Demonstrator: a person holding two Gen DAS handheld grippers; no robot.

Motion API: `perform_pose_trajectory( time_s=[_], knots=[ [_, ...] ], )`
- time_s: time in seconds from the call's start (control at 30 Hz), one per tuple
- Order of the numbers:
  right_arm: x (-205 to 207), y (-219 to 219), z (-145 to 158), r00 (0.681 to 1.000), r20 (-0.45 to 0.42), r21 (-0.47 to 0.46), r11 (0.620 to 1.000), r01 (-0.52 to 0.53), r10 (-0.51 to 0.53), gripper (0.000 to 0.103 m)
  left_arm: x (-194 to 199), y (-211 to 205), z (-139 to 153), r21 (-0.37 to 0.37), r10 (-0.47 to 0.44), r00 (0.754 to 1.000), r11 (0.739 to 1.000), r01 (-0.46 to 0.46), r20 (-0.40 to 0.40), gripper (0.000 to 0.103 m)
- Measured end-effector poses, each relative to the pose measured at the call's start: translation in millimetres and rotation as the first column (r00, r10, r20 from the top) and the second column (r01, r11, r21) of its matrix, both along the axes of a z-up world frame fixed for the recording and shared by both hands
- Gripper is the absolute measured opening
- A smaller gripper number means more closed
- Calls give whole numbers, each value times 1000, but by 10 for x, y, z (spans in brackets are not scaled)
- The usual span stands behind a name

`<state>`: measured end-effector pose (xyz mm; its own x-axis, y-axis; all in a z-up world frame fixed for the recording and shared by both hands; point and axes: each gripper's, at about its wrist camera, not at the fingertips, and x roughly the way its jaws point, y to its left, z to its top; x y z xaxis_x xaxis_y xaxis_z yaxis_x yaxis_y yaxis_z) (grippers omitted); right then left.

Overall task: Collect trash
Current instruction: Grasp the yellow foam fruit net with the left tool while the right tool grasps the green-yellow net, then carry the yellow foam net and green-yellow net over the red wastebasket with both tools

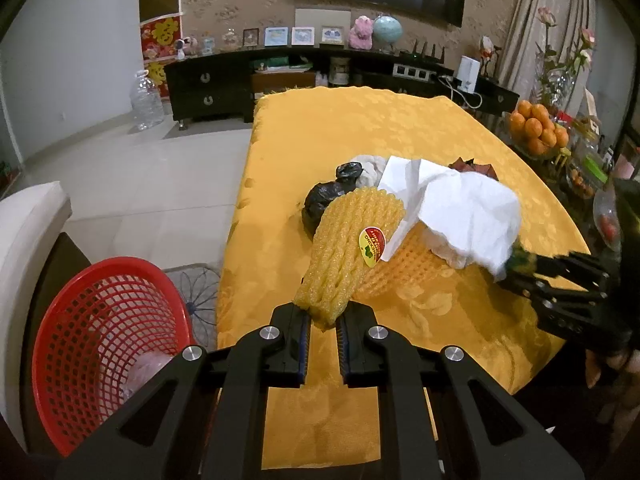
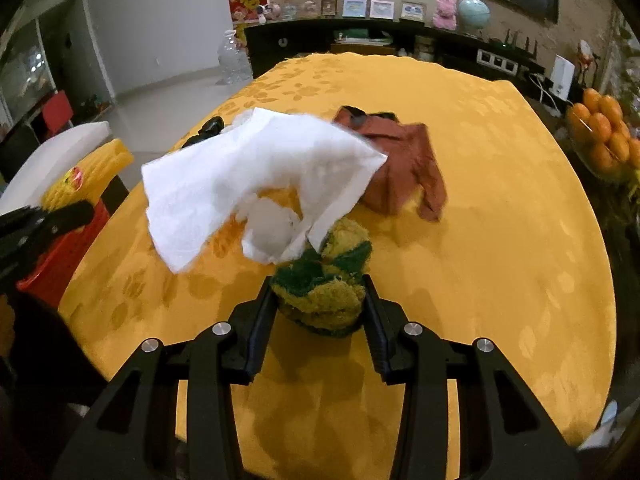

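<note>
Right now your left tool (image 1: 323, 326) is clenched on the lower end of a yellow foam fruit net (image 1: 348, 240), which rises tilted from between the pads with a red and yellow sticker (image 1: 372, 247) on its side. Your right tool (image 2: 320, 304) grips a scruffy yellow and green scrubber (image 2: 324, 284), both pads pressing on its sides (a white tissue (image 2: 248, 176) is caught with it and billows up and leftward over the counter (image 2: 500, 208)). Seen from the left wrist, that right tool (image 1: 516, 270) reaches in from the right edge with the tissue (image 1: 468, 212) draped ahead of it.

Behind the tissue lies a crumpled brown wrapper (image 2: 404, 168) on the yellow cloth, and beside the foam net sit a knotted black bag (image 1: 328, 196) and a pale wad (image 1: 368, 170). A second flat piece of foam mesh (image 1: 404, 276) rests on the counter under the tissue. Off the counter's left edge stands a red mesh basket (image 1: 108, 344), with something pale and filmy in its bottom.
</note>
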<state>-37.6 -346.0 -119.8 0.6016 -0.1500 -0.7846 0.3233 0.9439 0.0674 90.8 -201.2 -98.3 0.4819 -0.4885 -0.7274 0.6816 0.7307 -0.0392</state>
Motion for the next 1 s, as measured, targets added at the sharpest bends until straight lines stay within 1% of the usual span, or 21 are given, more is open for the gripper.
perform_pose_trajectory(
  time_s=[0.07, 0.13, 0.2, 0.27, 0.3, 0.37, 0.47, 0.53, 0.6, 0.63, 0.67, 0.7, 0.8, 1.0],
  knots=[
    [-63, -12, -17, 1000, -8, 7, 1000, 18, -18, 42, 2, -1, 1, 1, 1, 1000, 1000, -1, -1, 11],
    [-72, -55, -40, 999, -17, 30, 999, 44, -44, 49, -3, 5, -1, 2, -1, 1000, 1000, 1, 0, 11],
    [-94, -78, -39, 998, -11, 38, 997, 70, -69, 66, -1, 8, 4, 3, 0, 1000, 1000, 0, 1, 11],
    [-106, -87, -7, 996, 15, 46, 996, 82, -83, 74, 0, 7, 2, 2, 1, 1000, 1000, -1, -1, 11],
    [-110, -83, 2, 996, 24, 42, 996, 84, -85, 74, 0, 6, 2, 2, 4, 1000, 1000, -4, -2, 11],
    [-99, -83, -9, 996, 24, 23, 996, 86, -87, 74, 6, 11, -6, 4, 7, 1000, 1000, -7, -4, 11],
    [-44, -83, -75, 996, -2, 1, 996, 88, -88, 74, 4, 13, -10, 6, 7, 1000, 1000, -7, -3, 11],
    [-33, -93, -96, 996, -14, -7, 996, 86, -86, 69, 3, 11, -11, 7, 8, 1000, 1000, -8, -2, 11],
    [-21, -112, -126, 996, -32, -11, 996, 88, -88, 55, 2, 11, -10, 7, 10, 1000, 1000, -10, -2, 11],
    [-23, -130, -141, 995, -39, -4, 996, 91, -92, 53, 2, 13, -10, 6, 9, 1000, 1000, -9, -2, 11],
    [-30, -144, -148, 995, -42, 1, 996, 93, -93, 47, 2, 14, -9, 6, 9, 1000, 1000, -9, -1, 11],
    [-37, -155, -148, 995, -41, 4, 995, 95, -95, 45, 2, 14, -8, 5, 9, 1000, 1000, -9, 0, 11],
    [-62, -156, -96, 994, -18, -7, 995, 103, -103, 43, 8, 20, 8, -1, 15, 1000, 1000, -15, 6, 11],
    [-158, -213, 61, 988, 45, -28, 989, 146, -145, 43, 32, 79, 70, -22, 41, 999, 999, -41, 16, 11]
  ],
)
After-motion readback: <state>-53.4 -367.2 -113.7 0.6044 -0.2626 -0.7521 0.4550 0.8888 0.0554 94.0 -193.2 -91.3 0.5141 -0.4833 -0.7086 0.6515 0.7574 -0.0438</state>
